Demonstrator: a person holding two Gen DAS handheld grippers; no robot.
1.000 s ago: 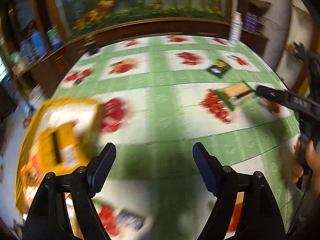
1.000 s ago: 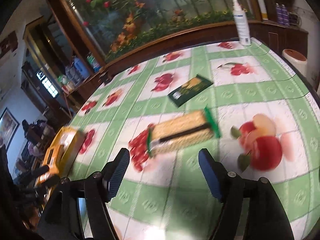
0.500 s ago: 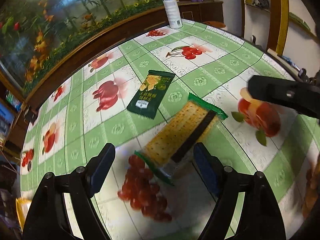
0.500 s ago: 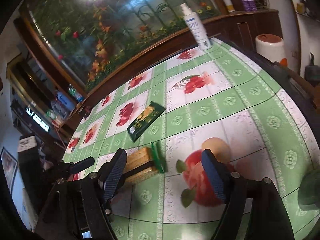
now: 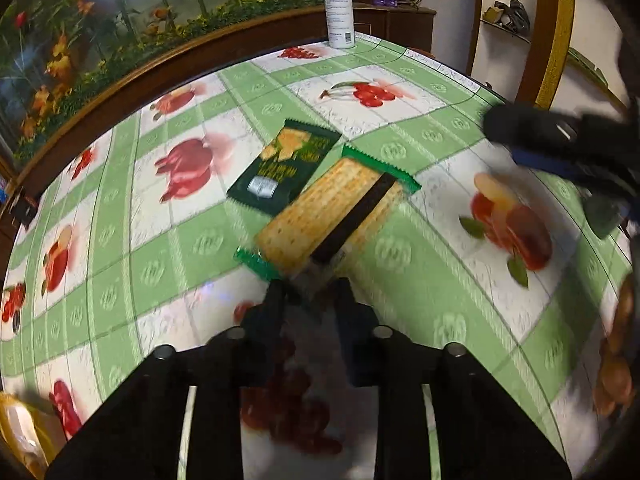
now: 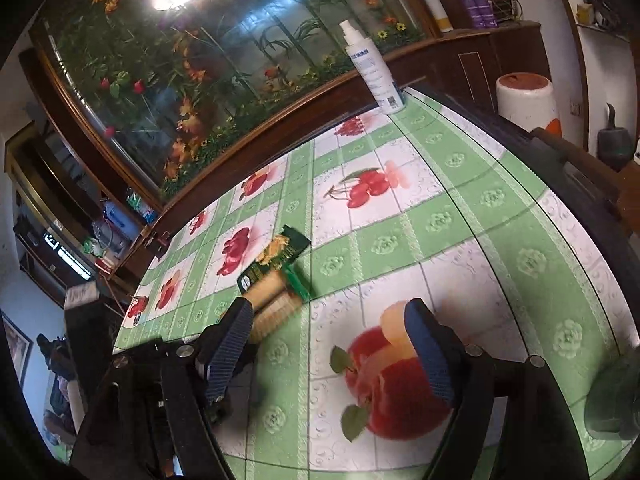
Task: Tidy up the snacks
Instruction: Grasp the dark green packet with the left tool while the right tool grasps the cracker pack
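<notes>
A clear pack of tan crackers [image 5: 332, 216] with green ends and a dark band lies on the fruit-print tablecloth. My left gripper [image 5: 310, 294] is shut on the pack's near end. A dark green snack packet [image 5: 284, 172] lies just behind it, touching or overlapping. In the right wrist view both show, the crackers [image 6: 272, 304] and the green packet [image 6: 276, 258]. My right gripper [image 6: 328, 340] is open and empty above the cloth, right of the crackers; it also shows in the left wrist view [image 5: 560, 144].
A white spray bottle [image 5: 338, 4] stands at the table's far edge against a wooden ledge with a fish tank behind. A yellow box corner [image 5: 20, 440] shows at the near left. A white and orange stool [image 6: 526, 96] stands beyond the table's right edge.
My left gripper swung from the yellow box to the cracker pack and closed on its near end. My right gripper drew back to the right and stayed open.
</notes>
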